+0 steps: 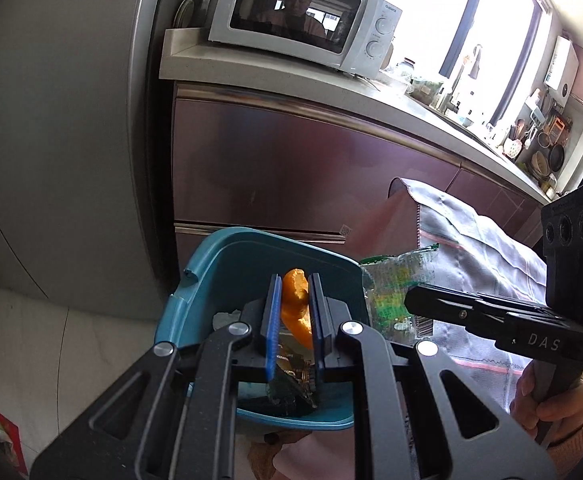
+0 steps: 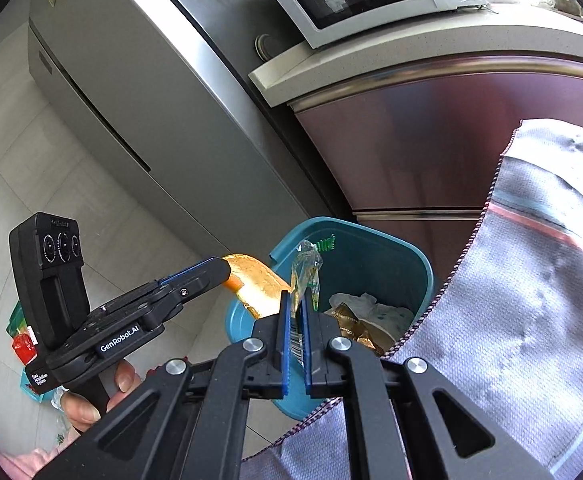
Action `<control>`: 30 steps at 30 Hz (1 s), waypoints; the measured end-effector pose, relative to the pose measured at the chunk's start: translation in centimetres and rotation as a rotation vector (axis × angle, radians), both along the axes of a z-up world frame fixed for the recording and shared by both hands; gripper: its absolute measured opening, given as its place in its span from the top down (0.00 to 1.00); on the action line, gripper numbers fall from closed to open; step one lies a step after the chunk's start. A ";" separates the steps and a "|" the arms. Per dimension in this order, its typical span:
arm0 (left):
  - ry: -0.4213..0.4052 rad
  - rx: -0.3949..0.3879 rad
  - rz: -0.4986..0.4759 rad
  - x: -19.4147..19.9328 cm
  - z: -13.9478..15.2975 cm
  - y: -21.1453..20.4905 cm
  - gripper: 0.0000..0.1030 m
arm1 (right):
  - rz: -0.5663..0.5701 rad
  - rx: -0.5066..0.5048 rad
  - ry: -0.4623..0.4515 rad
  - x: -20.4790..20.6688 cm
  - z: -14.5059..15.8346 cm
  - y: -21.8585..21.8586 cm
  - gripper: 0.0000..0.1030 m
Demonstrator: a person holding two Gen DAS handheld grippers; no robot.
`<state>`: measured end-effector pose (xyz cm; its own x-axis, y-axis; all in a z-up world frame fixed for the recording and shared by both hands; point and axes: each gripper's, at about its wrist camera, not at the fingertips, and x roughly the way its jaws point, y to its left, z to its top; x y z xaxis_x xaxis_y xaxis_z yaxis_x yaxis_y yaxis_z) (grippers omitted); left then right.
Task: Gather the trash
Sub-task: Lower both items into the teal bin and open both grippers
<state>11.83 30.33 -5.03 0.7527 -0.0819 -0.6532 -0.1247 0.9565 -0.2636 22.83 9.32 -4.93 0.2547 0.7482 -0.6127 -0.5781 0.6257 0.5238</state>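
Note:
My left gripper (image 1: 295,280) is shut on an orange peel (image 1: 296,304) and holds it over the open teal trash bin (image 1: 195,304). The peel (image 2: 257,280) and left gripper (image 2: 221,266) also show in the right wrist view, at the bin's near rim. My right gripper (image 2: 296,296) is shut on a clear green-printed plastic wrapper (image 2: 305,270), held above the bin (image 2: 375,256). In the left wrist view the wrapper (image 1: 391,288) hangs from the right gripper (image 1: 409,298) beside the bin. Crumpled paper and gold foil (image 2: 355,320) lie inside the bin.
A grey cloth-covered table (image 2: 511,300) stands right of the bin. A steel fridge (image 2: 139,112), maroon cabinets (image 1: 291,152) and a white microwave (image 1: 303,16) lie behind. Colourful wrappers (image 2: 23,340) lie on the tiled floor at left.

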 end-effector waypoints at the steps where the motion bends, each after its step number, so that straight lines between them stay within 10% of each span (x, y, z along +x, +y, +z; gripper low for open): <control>1: 0.008 0.000 0.002 0.2 -0.3 0.1 0.87 | 0.001 -0.008 0.003 0.2 -0.2 0.2 0.96; 30: 0.136 0.023 0.009 4.5 -6.5 -1.1 0.84 | 0.000 -0.143 0.038 1.5 -2.9 3.1 0.86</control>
